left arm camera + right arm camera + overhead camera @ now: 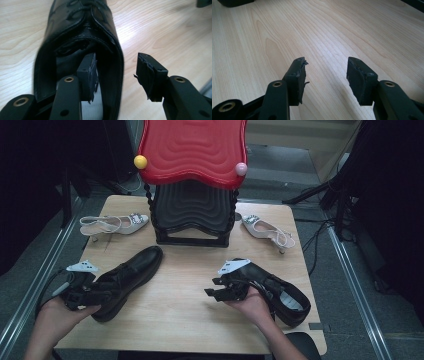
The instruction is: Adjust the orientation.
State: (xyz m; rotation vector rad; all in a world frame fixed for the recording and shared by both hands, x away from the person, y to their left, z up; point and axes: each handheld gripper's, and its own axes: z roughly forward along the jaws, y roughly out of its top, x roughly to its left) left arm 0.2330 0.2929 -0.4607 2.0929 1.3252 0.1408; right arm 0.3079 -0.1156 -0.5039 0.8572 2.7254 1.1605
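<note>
Black leather shoe (82, 37): directly ahead of left gripper (115, 75), whose jaws stand apart, straddling the collar wall, one inside. Likely light, supple upper, stiff sole; best pinched at collar. Right gripper (325, 75): released, bare table (337, 30) ahead

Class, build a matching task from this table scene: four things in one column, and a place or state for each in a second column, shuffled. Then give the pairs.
Things:
1. left tongs
2. right tongs
3. left black shoe
4. rack

Places or states:
A. open over bare wood, holding nothing
B. stands at the table's far edge under a red top
C. one jaw inside a shoe's opening, the other outside
D. lies on the table, toe pointing toward the rack

Pairs: 1-C, 2-A, 3-D, 4-B
</note>
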